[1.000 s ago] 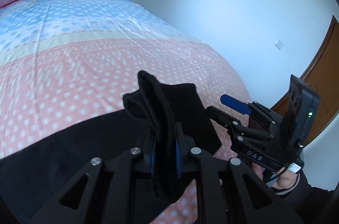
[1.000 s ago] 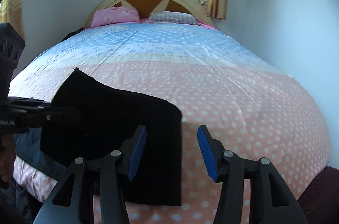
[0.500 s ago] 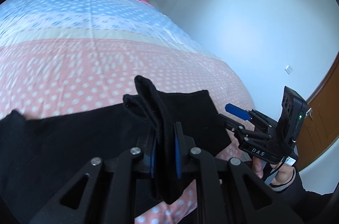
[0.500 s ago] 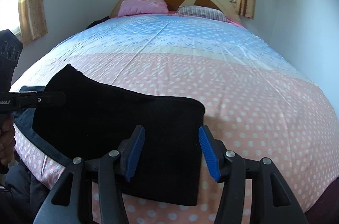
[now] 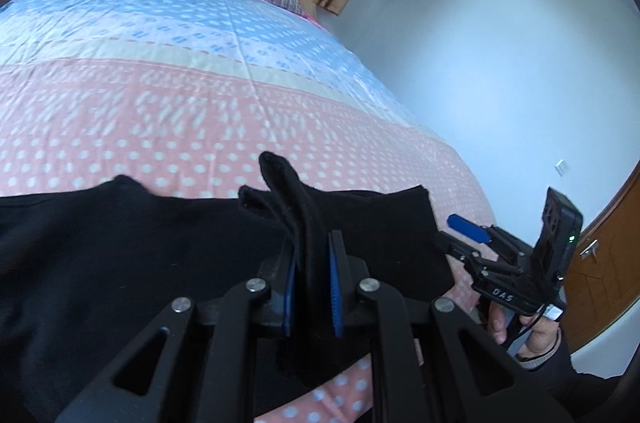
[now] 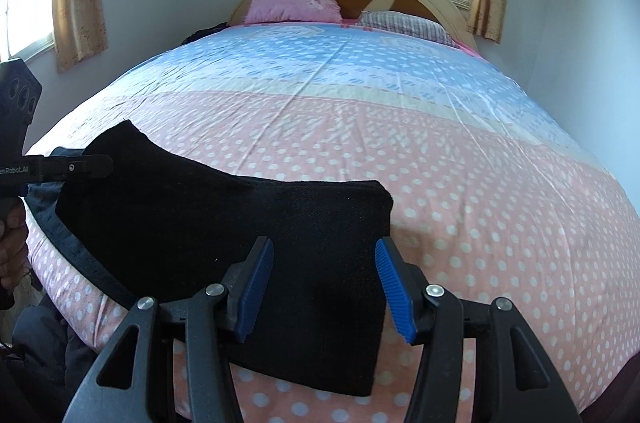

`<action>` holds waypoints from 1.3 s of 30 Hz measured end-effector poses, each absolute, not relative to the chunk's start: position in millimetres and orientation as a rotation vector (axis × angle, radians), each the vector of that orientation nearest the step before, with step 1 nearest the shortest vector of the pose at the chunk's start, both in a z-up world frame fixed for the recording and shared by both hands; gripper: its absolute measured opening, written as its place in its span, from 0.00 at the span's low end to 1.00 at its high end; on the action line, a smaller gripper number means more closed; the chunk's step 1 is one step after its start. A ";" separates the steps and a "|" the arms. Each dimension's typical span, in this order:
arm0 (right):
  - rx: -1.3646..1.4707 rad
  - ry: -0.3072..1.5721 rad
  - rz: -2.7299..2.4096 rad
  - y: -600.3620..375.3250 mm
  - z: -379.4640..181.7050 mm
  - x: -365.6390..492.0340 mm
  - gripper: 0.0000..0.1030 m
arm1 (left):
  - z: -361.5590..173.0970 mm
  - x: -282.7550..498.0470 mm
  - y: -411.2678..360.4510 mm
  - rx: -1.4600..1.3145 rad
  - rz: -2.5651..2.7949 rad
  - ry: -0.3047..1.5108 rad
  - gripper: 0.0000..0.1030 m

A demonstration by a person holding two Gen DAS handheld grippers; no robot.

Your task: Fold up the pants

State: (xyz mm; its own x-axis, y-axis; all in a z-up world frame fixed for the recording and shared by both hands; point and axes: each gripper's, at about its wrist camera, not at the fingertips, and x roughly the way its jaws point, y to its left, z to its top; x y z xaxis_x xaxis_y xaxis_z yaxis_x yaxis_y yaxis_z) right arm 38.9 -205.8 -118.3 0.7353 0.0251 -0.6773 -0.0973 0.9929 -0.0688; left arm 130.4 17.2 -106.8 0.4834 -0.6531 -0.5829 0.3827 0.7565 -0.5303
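Left gripper is pinching a bunched edge of the pants, lifting it off the bed. Right gripper is hovering wide open, empty, over their 3 o'clock end. Pants are lying doubled at 6 o'clock; more folding looks due.

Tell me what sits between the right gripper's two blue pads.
In the right wrist view, the right gripper is open over the black pants; only that fabric shows between the pads.
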 end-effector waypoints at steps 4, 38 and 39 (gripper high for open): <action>-0.103 0.744 0.094 -195.0 -121.1 43.0 0.53 | -114.5 128.0 27.2 -0.335 -0.614 0.862 0.14; -0.158 0.814 0.082 -177.6 -158.6 87.5 0.60 | -143.8 112.1 42.4 -0.286 -0.467 0.806 0.31; -0.161 0.813 0.081 -175.5 -158.9 86.6 0.60 | -140.6 109.5 42.2 -0.274 -0.460 0.789 0.34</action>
